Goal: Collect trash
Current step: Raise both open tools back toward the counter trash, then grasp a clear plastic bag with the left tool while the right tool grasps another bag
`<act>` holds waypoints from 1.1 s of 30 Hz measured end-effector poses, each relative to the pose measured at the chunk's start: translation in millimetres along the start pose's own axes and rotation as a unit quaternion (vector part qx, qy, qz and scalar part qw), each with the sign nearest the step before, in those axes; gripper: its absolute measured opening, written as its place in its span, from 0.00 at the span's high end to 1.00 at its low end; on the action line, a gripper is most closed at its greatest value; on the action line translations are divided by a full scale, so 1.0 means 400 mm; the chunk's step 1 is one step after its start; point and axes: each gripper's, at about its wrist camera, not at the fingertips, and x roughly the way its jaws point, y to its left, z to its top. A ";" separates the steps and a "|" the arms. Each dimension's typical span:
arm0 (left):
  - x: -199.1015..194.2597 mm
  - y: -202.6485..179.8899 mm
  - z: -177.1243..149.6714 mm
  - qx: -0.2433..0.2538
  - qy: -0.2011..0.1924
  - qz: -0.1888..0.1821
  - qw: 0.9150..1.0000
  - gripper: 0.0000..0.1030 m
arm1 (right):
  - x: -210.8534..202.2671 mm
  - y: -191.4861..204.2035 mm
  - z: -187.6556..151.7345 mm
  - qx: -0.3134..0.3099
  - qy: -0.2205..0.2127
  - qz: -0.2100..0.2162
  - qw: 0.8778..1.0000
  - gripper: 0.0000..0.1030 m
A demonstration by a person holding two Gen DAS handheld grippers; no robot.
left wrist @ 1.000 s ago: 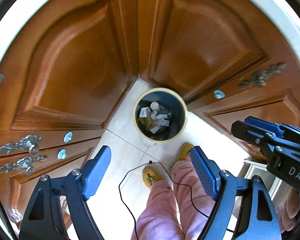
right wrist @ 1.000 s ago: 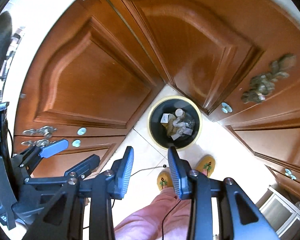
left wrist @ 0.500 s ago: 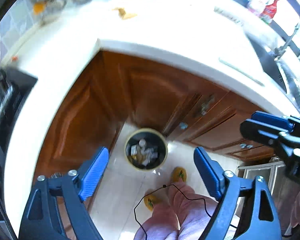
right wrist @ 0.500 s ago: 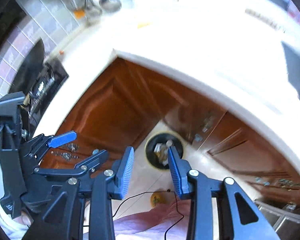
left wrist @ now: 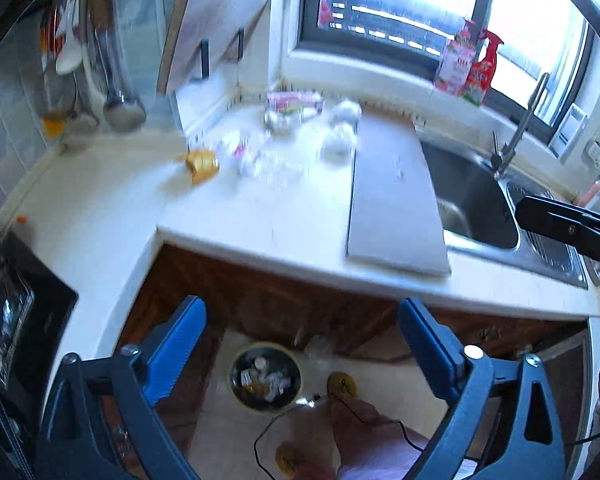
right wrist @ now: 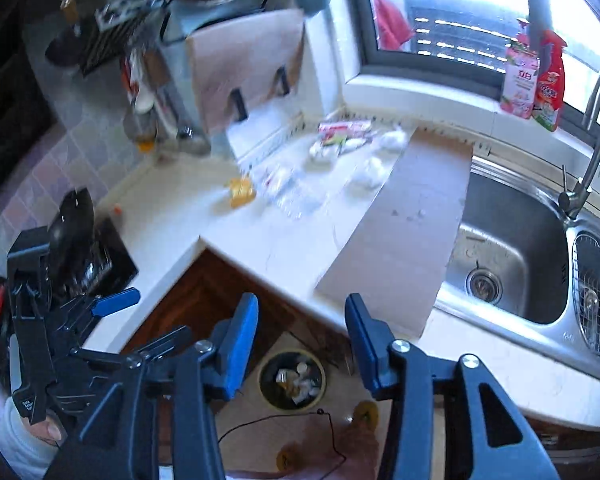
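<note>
A round trash bin (left wrist: pixel 265 377) with several scraps inside stands on the floor below the counter; it also shows in the right wrist view (right wrist: pixel 293 379). Loose trash lies at the back of the white counter: a yellow wrapper (left wrist: pixel 201 164), crumpled white tissues (left wrist: pixel 338 142), clear plastic (left wrist: pixel 274 162) and a pink-and-green packet (left wrist: pixel 294 101). The same yellow wrapper (right wrist: pixel 242 193) and tissues (right wrist: pixel 370 170) show in the right wrist view. My left gripper (left wrist: pixel 302 354) is open and empty, held high above the bin. My right gripper (right wrist: pixel 302 340) is open and empty.
A grey cutting board (left wrist: pixel 392 196) lies beside the steel sink (right wrist: pixel 508 256) with its tap (right wrist: pixel 590 148). A black stove (left wrist: pixel 8 312) sits at the left. Bottles (left wrist: pixel 468 66) stand on the window sill. Utensils (left wrist: pixel 114 72) hang on the wall.
Both grippers have risen and tilted up from the bin and cabinet doors, so the counter, sink and window have come into view. The right gripper's jaws have opened wider.
</note>
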 end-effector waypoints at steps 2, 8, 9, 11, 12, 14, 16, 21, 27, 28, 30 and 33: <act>-0.005 -0.016 0.036 -0.001 -0.012 0.007 1.000 0.03 | 0.005 -0.041 0.041 0.007 -0.004 0.011 1.000 0.55; 0.043 -0.051 0.174 -0.016 -0.012 0.014 1.000 0.03 | 0.042 -0.160 0.159 0.012 -0.001 0.041 0.999 0.55; 0.058 -0.062 0.208 -0.019 -0.013 0.016 1.000 0.03 | 0.051 -0.174 0.177 0.013 -0.002 0.042 0.999 0.55; 0.095 -0.077 0.260 -0.024 -0.012 0.020 0.999 0.03 | 0.074 -0.217 0.229 0.017 -0.002 0.044 0.999 0.55; 0.110 -0.086 0.283 -0.026 -0.010 0.021 0.999 0.03 | 0.087 -0.243 0.259 0.021 -0.002 0.044 0.999 0.55; 0.149 -0.106 0.340 -0.035 -0.005 0.024 0.999 0.03 | 0.114 -0.297 0.318 0.033 -0.001 0.046 0.998 0.55; 0.189 -0.123 0.389 -0.045 0.002 0.026 0.999 0.03 | 0.141 -0.345 0.370 0.046 0.003 0.048 0.998 0.55; 0.288 -0.145 0.487 -0.075 0.014 0.032 0.997 0.03 | 0.217 -0.450 0.497 0.071 0.010 0.053 0.996 0.55; 0.414 -0.152 0.564 -0.102 0.036 0.033 0.994 0.03 | 0.344 -0.525 0.606 0.089 0.019 0.062 0.994 0.55; 0.439 -0.152 0.575 -0.104 0.039 0.035 0.993 0.03 | 0.373 -0.535 0.620 0.094 0.023 0.067 0.993 0.55; 0.485 -0.152 0.592 -0.110 0.046 0.039 0.992 0.03 | 0.430 -0.554 0.641 0.107 0.031 0.077 0.991 0.55; 0.557 -0.154 0.615 -0.119 0.057 0.038 0.991 0.03 | 0.503 -0.577 0.665 0.120 0.037 0.089 0.988 0.55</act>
